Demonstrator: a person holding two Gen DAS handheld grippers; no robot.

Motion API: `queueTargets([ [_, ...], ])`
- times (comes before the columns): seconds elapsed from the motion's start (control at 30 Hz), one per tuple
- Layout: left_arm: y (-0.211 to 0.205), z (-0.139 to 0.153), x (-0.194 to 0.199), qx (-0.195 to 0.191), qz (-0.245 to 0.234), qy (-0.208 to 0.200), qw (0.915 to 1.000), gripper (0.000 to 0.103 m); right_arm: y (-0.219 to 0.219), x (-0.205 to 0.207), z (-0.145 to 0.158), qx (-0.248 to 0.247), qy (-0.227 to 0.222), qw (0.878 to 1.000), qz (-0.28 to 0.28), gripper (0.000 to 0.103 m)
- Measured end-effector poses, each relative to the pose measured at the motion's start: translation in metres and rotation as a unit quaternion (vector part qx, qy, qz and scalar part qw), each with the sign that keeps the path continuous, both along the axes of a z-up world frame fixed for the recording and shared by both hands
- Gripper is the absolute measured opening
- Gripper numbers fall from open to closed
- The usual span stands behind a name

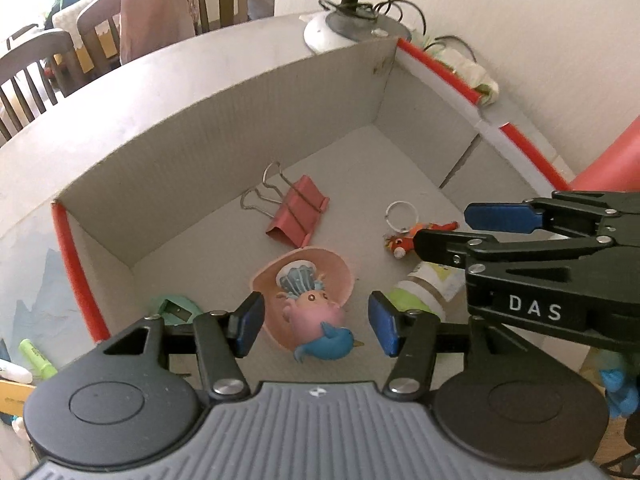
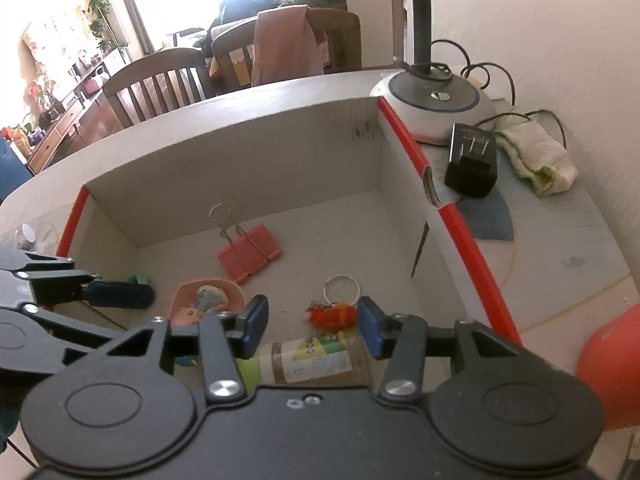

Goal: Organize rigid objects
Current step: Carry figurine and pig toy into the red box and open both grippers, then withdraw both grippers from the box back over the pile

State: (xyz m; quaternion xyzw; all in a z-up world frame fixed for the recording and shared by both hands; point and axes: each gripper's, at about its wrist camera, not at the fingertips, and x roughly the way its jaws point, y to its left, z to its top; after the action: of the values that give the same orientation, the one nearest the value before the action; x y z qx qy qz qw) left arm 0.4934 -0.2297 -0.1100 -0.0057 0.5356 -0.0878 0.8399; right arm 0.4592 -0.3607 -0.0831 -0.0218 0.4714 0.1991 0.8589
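Note:
An open cardboard box [image 1: 200, 160] with red edges holds the objects. My left gripper [image 1: 316, 326] is open, low inside it. A pink toy figure [image 1: 312, 308] with a blue bird on a pink shell dish lies between its pads, untouched. My right gripper [image 2: 312, 326] is also open, and an orange fish keychain [image 2: 332, 316] lies on the box floor [image 2: 360, 248] between its pads. A bottle [image 2: 316, 360] with a green cap lies on its side just below it. A red binder clip [image 1: 298, 218] rests mid-floor. A green sharpener [image 1: 178, 310] sits by the left wall.
A lamp base [image 2: 436, 104] with cables, a black power adapter [image 2: 472, 164] and a folded cloth [image 2: 540, 160] lie right of the box. A red rounded object [image 2: 612, 360] sits at the near right. Highlighters [image 1: 36, 356] lie left of the box. Wooden chairs [image 2: 152, 80] stand beyond the table.

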Motion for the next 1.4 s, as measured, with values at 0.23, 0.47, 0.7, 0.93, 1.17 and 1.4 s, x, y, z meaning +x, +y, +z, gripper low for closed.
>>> queueTargets([
  [0.23, 0.009, 0.021, -0.018, -0.015, 0.001, -0.026, 0.9996, 0.056, 0.005, -0.016, 0.021, 0.011, -0.019, 1.0, -0.003, 0.055],
  [0.47, 0.027, 0.045, -0.044, -0.025, 0.003, -0.053, 0.9983, 0.056, 0.016, -0.039, 0.042, 0.019, -0.037, 0.999, -0.006, 0.06],
  [0.7, 0.059, 0.066, -0.078, -0.042, 0.01, -0.083, 0.9956, 0.056, 0.039, -0.073, 0.057, 0.019, -0.058, 0.998, -0.001, 0.068],
  [0.93, 0.098, 0.082, -0.117, -0.053, 0.02, -0.105, 0.9928, 0.057, 0.066, -0.108, 0.073, 0.036, -0.074, 0.997, 0.002, 0.074],
  [1.17, 0.137, 0.09, -0.159, -0.053, 0.027, -0.12, 0.991, 0.063, 0.094, -0.145, 0.085, 0.057, -0.095, 0.994, 0.011, 0.081],
  [1.4, 0.175, 0.094, -0.195, -0.053, 0.04, -0.129, 0.9894, 0.063, 0.124, -0.178, 0.09, 0.073, -0.109, 0.991, 0.028, 0.087],
])
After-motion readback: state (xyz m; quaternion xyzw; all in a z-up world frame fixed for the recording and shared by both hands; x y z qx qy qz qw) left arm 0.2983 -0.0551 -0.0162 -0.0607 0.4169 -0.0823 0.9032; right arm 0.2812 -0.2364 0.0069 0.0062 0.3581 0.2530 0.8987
